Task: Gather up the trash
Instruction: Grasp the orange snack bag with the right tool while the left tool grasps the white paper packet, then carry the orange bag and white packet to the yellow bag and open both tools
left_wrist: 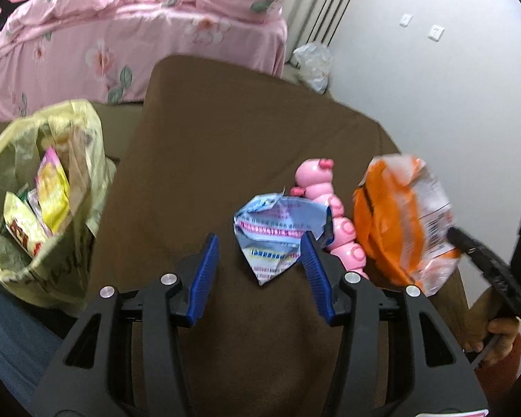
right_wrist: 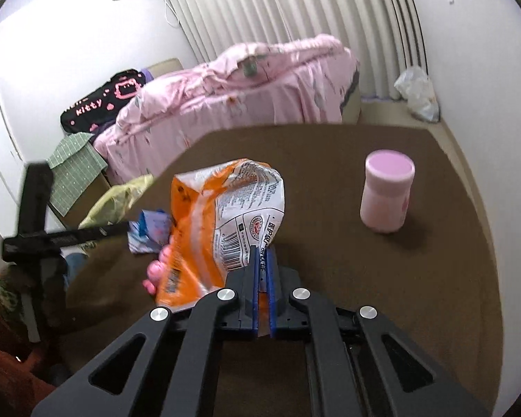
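Surface: we see the brown cloth-covered surface (left_wrist: pixel 225 132) in front of us, with the pink floral-quilted bed (left_wrist: pixel 104 34) behind it.
Left edge: the yellow-green plastic trash bag (left_wrist: pixel 34 187) hangs off the surface's left side, with crumpled snack wrappers (left_wrist: pixel 48 191) in it.
Middle: the pale blue printed wrapper (left_wrist: pixel 278 236) lies on the surface, its right edge by the right finger of our left gripper (left_wrist: pixel 260 260).
Right of it: the pink plastic caterpillar toy (left_wrist: pixel 333 215) lies just beside the wrapper.
Further right: the orange-and-white crinkled packet (right_wrist: pixel 222 229) sits between the fingers of our right gripper (right_wrist: pixel 262 253), touching the toy.
Far right: the pink lidded plastic jar (right_wrist: pixel 385 194) stands upright, well apart.
Back corner: a clear plastic bag (right_wrist: pixel 416 93) lies on the floor by the wall.
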